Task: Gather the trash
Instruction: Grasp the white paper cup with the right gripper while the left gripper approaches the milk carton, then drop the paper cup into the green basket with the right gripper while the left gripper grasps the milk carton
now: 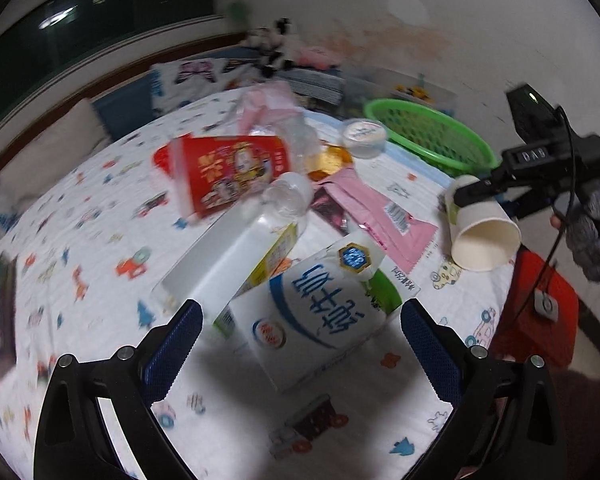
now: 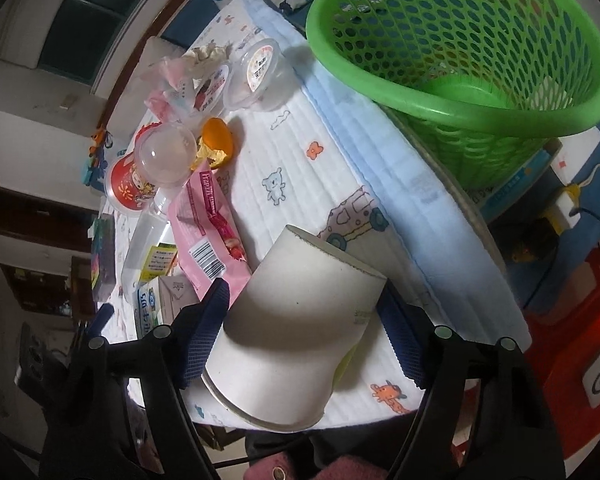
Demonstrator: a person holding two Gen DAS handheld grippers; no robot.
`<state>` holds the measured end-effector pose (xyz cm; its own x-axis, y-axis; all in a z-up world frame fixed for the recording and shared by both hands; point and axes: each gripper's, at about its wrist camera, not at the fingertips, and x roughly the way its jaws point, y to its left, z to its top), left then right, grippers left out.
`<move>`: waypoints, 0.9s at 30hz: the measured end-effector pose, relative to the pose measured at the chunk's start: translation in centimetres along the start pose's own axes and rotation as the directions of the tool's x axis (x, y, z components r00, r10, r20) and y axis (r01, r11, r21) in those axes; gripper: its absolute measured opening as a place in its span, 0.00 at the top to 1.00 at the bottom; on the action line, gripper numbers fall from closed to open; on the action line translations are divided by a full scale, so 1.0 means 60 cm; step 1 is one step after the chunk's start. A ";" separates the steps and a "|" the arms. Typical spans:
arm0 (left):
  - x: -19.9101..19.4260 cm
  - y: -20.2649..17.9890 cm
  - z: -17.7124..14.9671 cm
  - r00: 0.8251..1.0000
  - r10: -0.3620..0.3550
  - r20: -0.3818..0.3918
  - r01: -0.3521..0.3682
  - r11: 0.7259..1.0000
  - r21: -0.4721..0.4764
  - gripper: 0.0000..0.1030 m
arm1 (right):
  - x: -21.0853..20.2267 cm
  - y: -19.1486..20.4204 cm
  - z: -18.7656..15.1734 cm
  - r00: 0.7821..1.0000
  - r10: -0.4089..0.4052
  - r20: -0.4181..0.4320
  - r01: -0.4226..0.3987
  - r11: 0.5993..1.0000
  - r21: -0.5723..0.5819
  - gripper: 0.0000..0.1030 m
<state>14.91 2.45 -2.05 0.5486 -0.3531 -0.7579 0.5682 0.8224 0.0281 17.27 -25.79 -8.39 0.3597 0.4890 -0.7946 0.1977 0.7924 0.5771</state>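
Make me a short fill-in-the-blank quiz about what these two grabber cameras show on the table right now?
1. The right gripper is clamped on a white paper ____.
2. The mesh basket beyond it is coloured ____.
3. The left gripper is open, with a blue and white milk ____ between its fingers.
4. The snack wrapper with a barcode is coloured ____.

Missing words: cup; green; carton; pink

Dim, motion-blurred — fisheye-warped edges

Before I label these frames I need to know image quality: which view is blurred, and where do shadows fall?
Left wrist view: motion-smeared, worst on the red printed snack cup; dark shadow ahead of the left gripper. Right wrist view: sharper; the white paper cup in the right gripper is shaded on its left; fisheye bends the green mesh basket.
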 end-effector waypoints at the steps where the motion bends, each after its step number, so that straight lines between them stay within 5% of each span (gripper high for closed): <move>1: 0.004 -0.004 0.003 1.000 -0.024 -0.004 0.024 0.999 0.034 0.06 | 0.000 0.000 0.000 1.000 0.000 -0.001 0.000 1.000 -0.002 0.28; 8: 0.040 -0.021 0.020 0.994 -0.091 -0.064 0.101 0.979 0.179 0.06 | 0.000 0.006 -0.001 1.000 0.010 -0.009 -0.010 1.000 -0.011 0.31; 19: 0.088 -0.022 0.032 0.969 -0.168 -0.180 0.214 0.938 0.273 0.07 | -0.007 0.023 -0.004 1.000 0.016 -0.011 -0.016 0.998 -0.068 0.35; 27: 0.087 -0.033 0.029 0.967 -0.156 -0.200 0.211 0.933 0.290 0.21 | -0.033 0.044 -0.016 0.998 -0.023 0.052 0.031 0.985 -0.168 0.36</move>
<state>17.72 -1.81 -4.92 0.3191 -0.3811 -0.8677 0.8242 0.5636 0.0556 16.21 -24.32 -5.51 0.4018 0.4513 -0.7968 0.0526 0.8573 0.5121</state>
